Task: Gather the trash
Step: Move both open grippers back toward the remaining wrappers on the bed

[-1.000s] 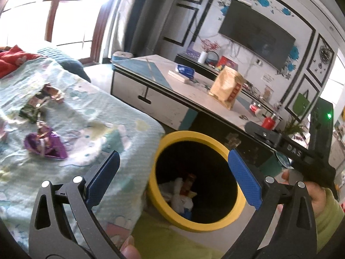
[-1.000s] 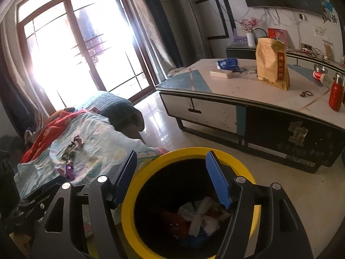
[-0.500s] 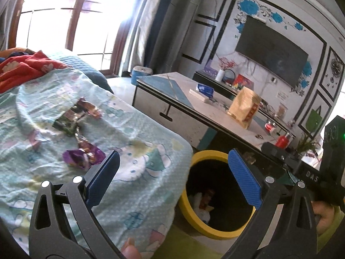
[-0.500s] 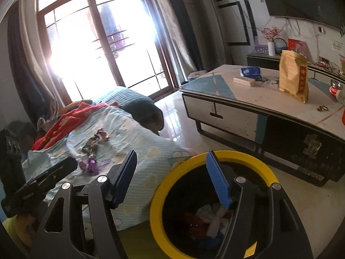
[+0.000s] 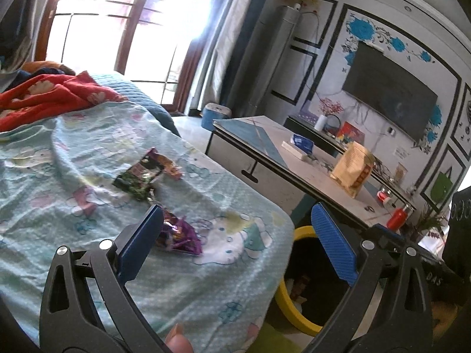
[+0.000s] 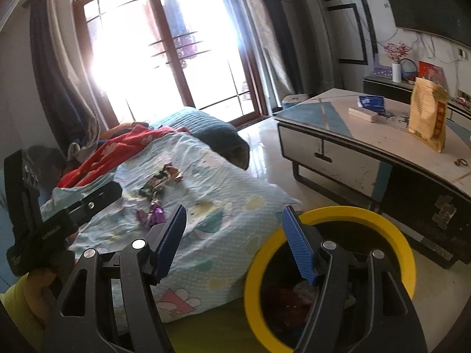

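Note:
A crumpled purple wrapper (image 5: 179, 236) lies on the light blue bed sheet (image 5: 88, 153), just past my left gripper's left pad. Farther back lie a dark green wrapper (image 5: 137, 178) and a small orange-pink wrapper (image 5: 170, 168). My left gripper (image 5: 235, 232) is open and empty above the sheet. The yellow-rimmed black bin (image 6: 332, 217) stands on the floor beside the bed with trash inside it. My right gripper (image 6: 234, 229) is open and empty over the gap between bed and bin. In the right wrist view the purple wrapper (image 6: 153, 214) and green wrapper (image 6: 154, 184) show on the sheet.
A low coffee table (image 6: 382, 144) stands right of the bin and carries a tan paper bag (image 6: 428, 114), a white box and a blue pack. A red blanket (image 5: 50, 97) lies at the head of the bed. Behind it is a tall bright window (image 6: 164, 47).
Both grippers have swung left from over the bin toward the bed. The wrappers now sit nearer the left gripper, and the bin has slid to the lower right in both views.

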